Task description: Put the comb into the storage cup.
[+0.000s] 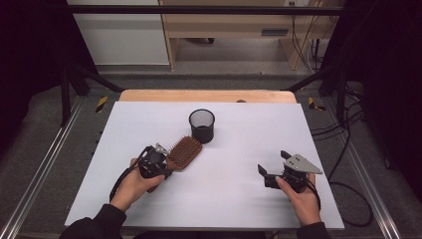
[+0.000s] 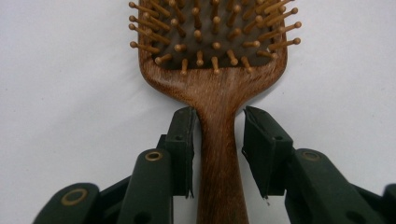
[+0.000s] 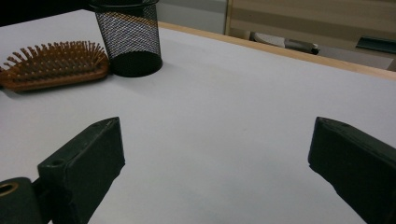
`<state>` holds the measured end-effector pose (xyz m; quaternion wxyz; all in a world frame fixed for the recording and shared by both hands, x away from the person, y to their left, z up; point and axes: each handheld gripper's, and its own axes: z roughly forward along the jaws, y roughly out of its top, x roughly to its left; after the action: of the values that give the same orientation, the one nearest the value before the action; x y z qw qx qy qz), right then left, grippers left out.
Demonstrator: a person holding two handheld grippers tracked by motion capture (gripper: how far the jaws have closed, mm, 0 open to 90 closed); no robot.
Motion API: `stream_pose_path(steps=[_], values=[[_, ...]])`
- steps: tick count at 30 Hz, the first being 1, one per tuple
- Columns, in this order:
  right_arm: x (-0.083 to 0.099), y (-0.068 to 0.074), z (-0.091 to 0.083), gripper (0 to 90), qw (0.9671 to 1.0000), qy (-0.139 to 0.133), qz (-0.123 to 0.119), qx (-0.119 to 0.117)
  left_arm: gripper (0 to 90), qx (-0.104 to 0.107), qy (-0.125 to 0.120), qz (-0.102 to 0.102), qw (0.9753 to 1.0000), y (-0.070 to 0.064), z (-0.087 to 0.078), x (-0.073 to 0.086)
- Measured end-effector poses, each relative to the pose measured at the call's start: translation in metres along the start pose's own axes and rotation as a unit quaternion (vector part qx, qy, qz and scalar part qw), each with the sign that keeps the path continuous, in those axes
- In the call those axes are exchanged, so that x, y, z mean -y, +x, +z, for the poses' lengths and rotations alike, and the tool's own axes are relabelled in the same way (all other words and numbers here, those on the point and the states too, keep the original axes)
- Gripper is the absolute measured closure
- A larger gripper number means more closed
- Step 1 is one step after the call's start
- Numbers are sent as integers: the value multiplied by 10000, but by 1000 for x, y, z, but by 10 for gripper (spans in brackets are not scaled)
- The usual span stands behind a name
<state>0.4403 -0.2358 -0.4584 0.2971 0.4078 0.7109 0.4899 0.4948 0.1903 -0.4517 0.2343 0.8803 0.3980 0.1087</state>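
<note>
In the high view, the wooden hairbrush lies bristles-up on the white tabletop, left of centre. Its long axis runs diagonally: the paddle head points up and to the right, toward the black mesh cup standing just beyond it, and the handle runs down and to the left. The handle is hidden under the left hand-held gripper, which the person's left hand holds over it. The right hand-held gripper sits well apart at the right side of the tabletop, held by the right hand, its 2 jaws spread and nothing between them.

In the left gripper view, the hairbrush points straight away, handle running down out of the bottom edge and the head cut off at the top. The left hand-held gripper straddles the neck of the handle: the left jaw pad looks to be touching the wood, while a narrow gap shows at the right pad (so the jaws are narrow but not clamped).

In the right gripper view, the right hand-held gripper stands wide over bare tabletop. The hairbrush lies side-on at far left, its handle end cut off by the frame, its head just beside the mesh cup, whose rim is cropped at the top.
</note>
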Motion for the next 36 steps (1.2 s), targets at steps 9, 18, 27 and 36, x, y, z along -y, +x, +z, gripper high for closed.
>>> stream_pose_path(steps=[9, 18, 27, 36], values=[[1, 0, 0, 37, 10000, 7, 14, -8, 663, -41, 216, 134, 9997, -3, 2, 0], [1, 0, 1, 37, 10000, 30, 20, -29, 675, -40, 318, 226, 9992, -3, 4, -3], [1, 0, 1, 37, 10000, 25, 22, -60, 725, -104, 100, 155, 9998, -5, 3, 2], [2, 1, 1, 37, 10000, 67, 20, -50, 726, -74, -310, 175, 9993, -5, 0, 16]])
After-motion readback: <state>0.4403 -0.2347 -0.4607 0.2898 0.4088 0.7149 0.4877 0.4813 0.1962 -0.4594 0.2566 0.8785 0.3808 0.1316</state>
